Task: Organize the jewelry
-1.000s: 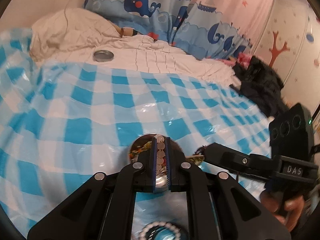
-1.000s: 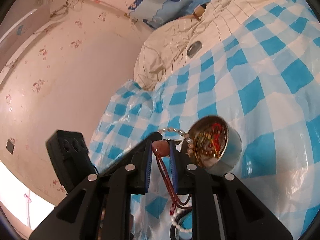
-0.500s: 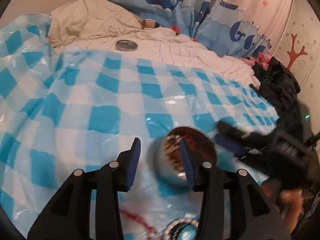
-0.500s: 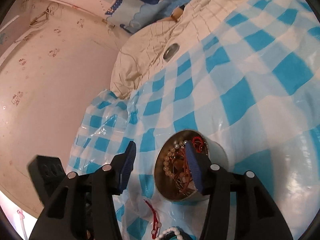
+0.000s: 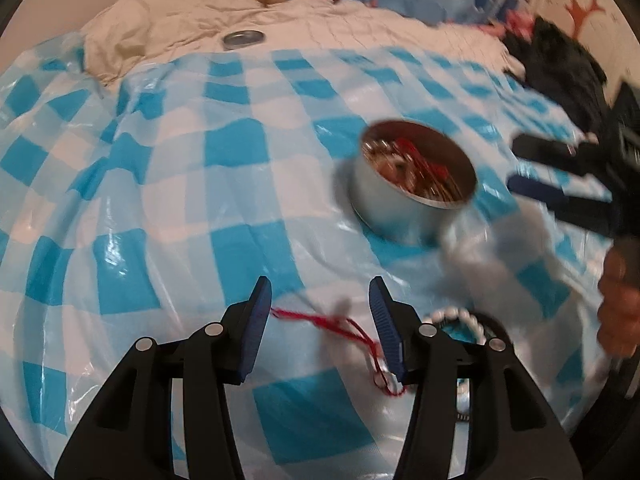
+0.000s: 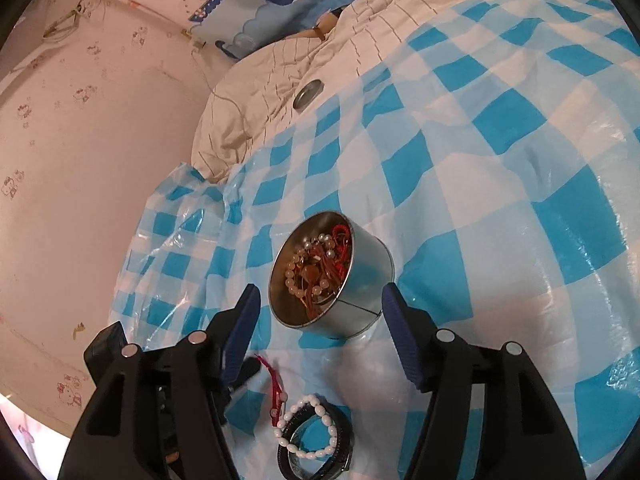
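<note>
While the left gripper (image 5: 320,320) tilts steeply down over the checked plastic sheet (image 5: 240,152), its jaws are opening and hold nothing; a red cord bracelet (image 5: 340,326) lies on the sheet between them. Beyond it stands the round metal tin (image 5: 404,208) full of jewelry.

From the right wrist, the right gripper (image 6: 320,320) slopes down toward the same tin (image 6: 360,280), its jaws opening on either side, not touching it. A white bead bracelet (image 6: 308,428) lies below.
</note>
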Available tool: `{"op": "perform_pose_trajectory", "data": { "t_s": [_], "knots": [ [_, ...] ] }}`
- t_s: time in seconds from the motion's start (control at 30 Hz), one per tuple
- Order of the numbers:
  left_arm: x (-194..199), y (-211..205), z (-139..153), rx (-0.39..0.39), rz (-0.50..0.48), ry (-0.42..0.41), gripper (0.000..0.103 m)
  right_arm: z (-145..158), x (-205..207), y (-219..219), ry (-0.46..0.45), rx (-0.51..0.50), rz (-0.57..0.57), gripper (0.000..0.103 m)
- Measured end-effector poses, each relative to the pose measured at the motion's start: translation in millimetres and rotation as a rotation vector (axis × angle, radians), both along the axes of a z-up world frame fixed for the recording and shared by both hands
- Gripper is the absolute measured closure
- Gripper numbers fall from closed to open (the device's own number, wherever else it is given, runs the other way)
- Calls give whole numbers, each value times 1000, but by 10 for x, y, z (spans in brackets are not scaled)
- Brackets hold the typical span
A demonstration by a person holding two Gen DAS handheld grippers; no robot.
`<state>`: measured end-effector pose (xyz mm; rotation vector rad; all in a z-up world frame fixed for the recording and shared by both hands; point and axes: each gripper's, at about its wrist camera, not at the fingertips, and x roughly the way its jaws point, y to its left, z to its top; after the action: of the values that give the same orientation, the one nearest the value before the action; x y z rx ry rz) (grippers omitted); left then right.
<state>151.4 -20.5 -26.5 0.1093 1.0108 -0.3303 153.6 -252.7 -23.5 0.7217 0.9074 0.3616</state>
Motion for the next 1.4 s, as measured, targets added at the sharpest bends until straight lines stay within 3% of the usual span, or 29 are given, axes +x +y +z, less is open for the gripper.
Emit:
{"op": "perform_pose_trajectory", "data": {
  "t_s": [0.23, 0.3, 0.33, 0.37, 0.5, 0.67, 0.77, 0.87, 1.0, 1.07, 1.13, 1.2, 1.3, 1.4],
  "knots": [
    [-92, -157, -193, 108, -46, 20, 51, -12, 14, 24, 3, -5, 11, 41],
    [-113, -146, -198, 121, -52, 12, 61, -16, 19, 62, 9, -16, 33, 41],
    [-113, -140, -207, 134, -57, 15, 76, -14, 19, 95, 13, -25, 49, 41],
    [-111, -125, -216, 145, -61, 15, 83, -14, 21, 144, 18, -42, 75, 41],
    [-107, 11, -177, 136, -37, 4, 100, -17, -2, 443, 27, -154, 218, 41],
    [-93, 212, -48, 96, 15, -27, 101, -88, -96, 868, 19, -359, 417, 41],
    [-90, 297, 13, 47, 28, -28, 101, -149, -155, 945, 19, -443, 464, 41],
    [-95, 348, 68, 45, 40, -51, 101, -200, -180, 938, 17, -462, 473, 42],
    [-76, 380, 78, 42, 56, -49, 100, -292, -193, 1025, 16, -504, 508, 57],
    [-66, 375, 70, 44, 59, -43, 100, -303, -216, 1079, -8, -550, 518, 71],
    [-58, 369, 58, 49, 61, -39, 100, -290, -219, 1082, -21, -561, 510, 96],
    [-51, 369, 51, 49, 65, -36, 100, -262, -203, 1053, -29, -541, 504, 96],
    [-45, 381, 46, 49, 71, -35, 100, -187, -183, 969, -48, -448, 484, 103],
    [-50, 392, 47, 50, 75, -38, 100, -79, -140, 833, -72, -344, 434, 103]
  ]
}}
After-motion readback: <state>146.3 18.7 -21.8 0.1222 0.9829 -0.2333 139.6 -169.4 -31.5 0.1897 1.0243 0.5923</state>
